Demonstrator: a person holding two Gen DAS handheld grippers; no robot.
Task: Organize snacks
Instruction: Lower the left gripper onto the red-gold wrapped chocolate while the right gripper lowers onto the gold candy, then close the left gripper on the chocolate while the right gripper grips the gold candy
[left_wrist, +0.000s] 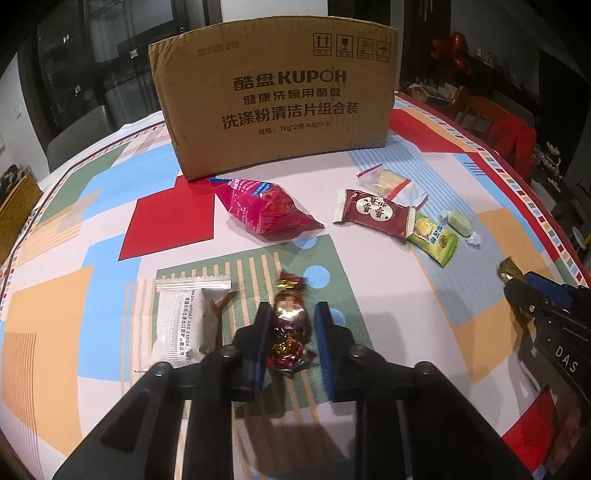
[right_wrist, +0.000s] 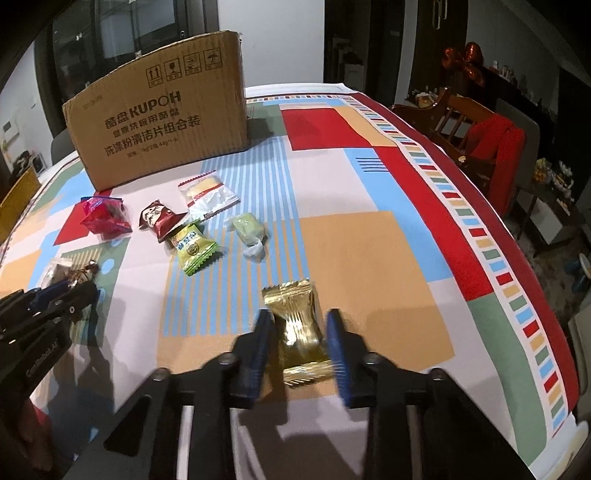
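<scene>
Left tool (left_wrist: 290, 325) clamped on red-gold foil candy (left_wrist: 290, 321), low centre on bench (left_wrist: 369, 295). White packet (left_wrist: 186, 321) just beside candy at 9 o'clock. Right tool (right_wrist: 298, 338) clamped on gold packet (right_wrist: 299, 328). Carton (left_wrist: 273, 99) upright at 12 o'clock, far side of bench. Before carton: pink bag (left_wrist: 267, 206), maroon packet (left_wrist: 373, 212) touching green packet (left_wrist: 434, 236), clear packet (left_wrist: 388, 181), pale green candy (left_wrist: 460, 223) at 2 o'clock.
</scene>
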